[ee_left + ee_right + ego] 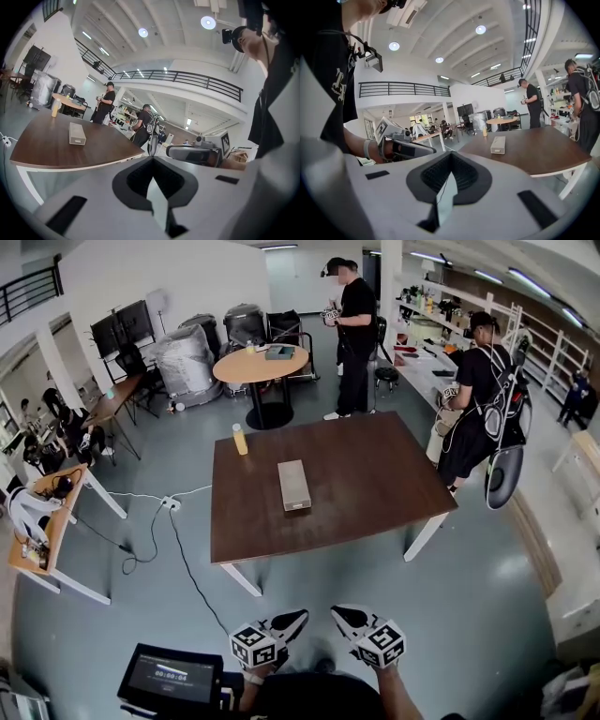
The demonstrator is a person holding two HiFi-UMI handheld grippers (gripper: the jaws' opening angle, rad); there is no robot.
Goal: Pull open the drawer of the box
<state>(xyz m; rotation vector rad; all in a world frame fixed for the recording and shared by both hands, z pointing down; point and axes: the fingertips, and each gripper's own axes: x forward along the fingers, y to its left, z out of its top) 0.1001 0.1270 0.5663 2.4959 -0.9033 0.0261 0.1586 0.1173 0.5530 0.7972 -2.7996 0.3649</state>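
A long grey box (pixel 293 486) lies flat in the middle of the dark brown table (pixel 375 474), its drawer end facing me and pushed in. The left gripper view shows the box (pixel 77 133) far off on the table, and in the right gripper view the box (pixel 498 145) is just as distant. My left gripper (pixel 289 622) and right gripper (pixel 345 617) hang close to my body, well short of the table's near edge. Both have their jaws together with nothing between them. The left gripper (pixel 152 161) and right gripper (pixel 451 157) point roughly toward the table.
A yellow bottle (pixel 240 439) stands near the table's far left corner. One person (pixel 478 399) stands at the table's right far corner, another (pixel 354 334) behind it. A round table (pixel 261 365), a side desk (pixel 47 521), a floor cable (pixel 173 521) and a screen (pixel 171 676) surround me.
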